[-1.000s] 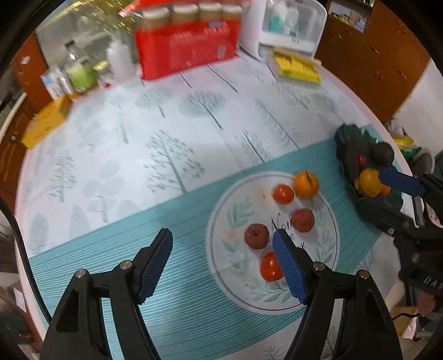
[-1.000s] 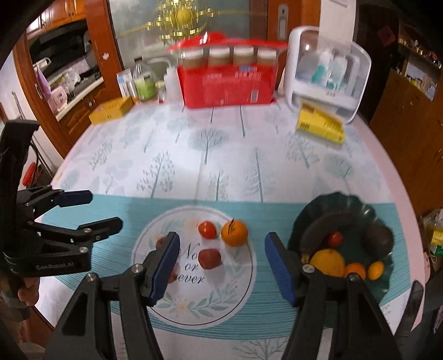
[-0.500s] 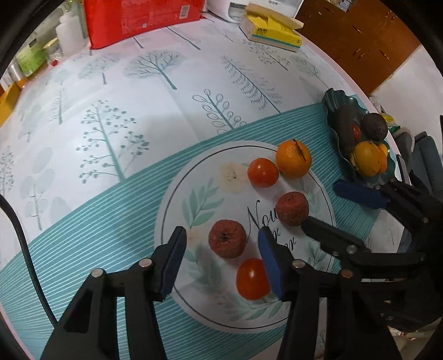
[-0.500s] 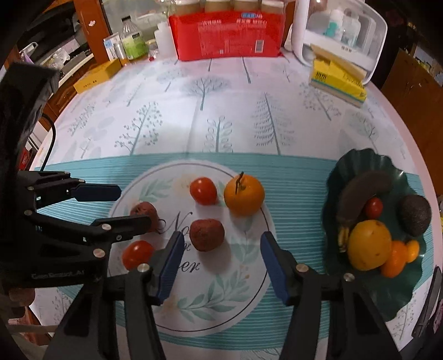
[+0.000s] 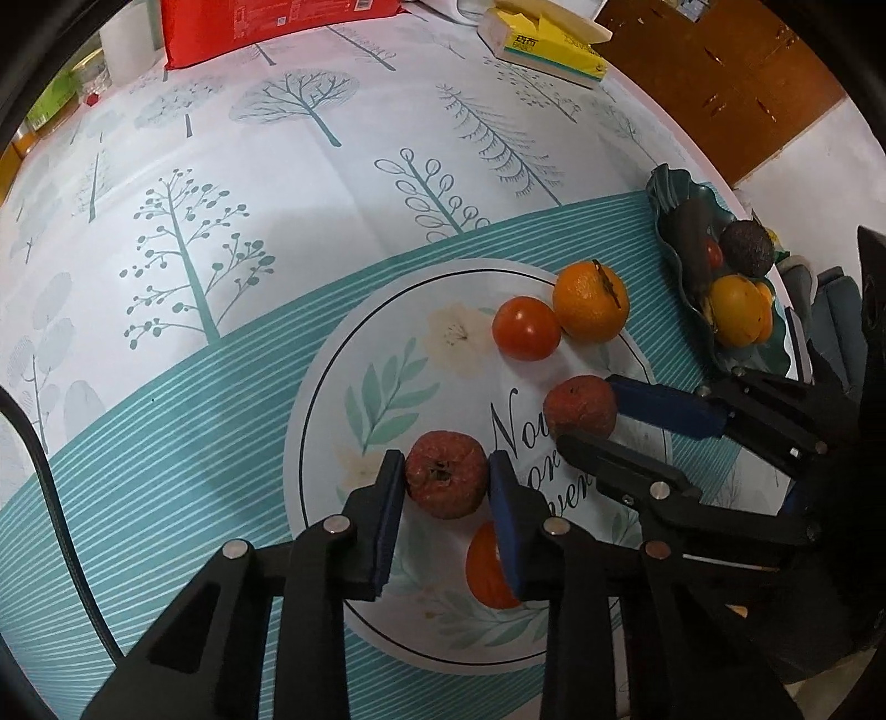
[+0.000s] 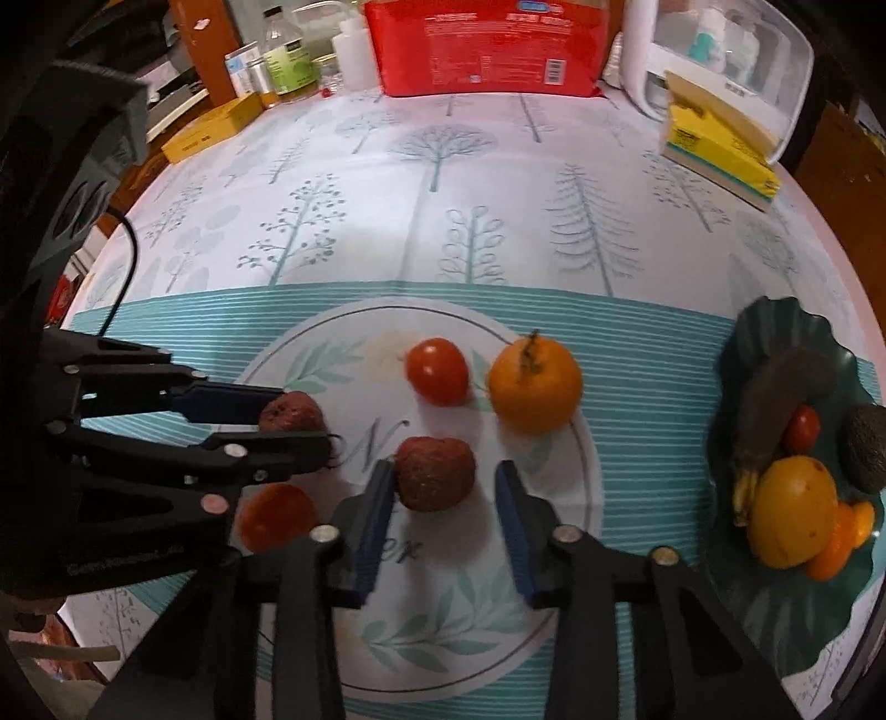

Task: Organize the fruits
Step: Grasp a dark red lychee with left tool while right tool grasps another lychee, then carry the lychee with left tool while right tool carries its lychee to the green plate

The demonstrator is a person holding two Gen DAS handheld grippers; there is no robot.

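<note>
A round table is covered by a white cloth printed with pale trees and crossed by a teal striped band. At its far edge a red package, a white lidded container, a yellow box, bottles and a flat yellow carton are seen. Brown wooden cabinets and a white wall are seen beyond the table.

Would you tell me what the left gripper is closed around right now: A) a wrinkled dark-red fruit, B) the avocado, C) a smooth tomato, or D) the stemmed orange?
A: the left gripper has both blue pads pressed against the wrinkled dark-red fruit on the tablecloth.
</note>
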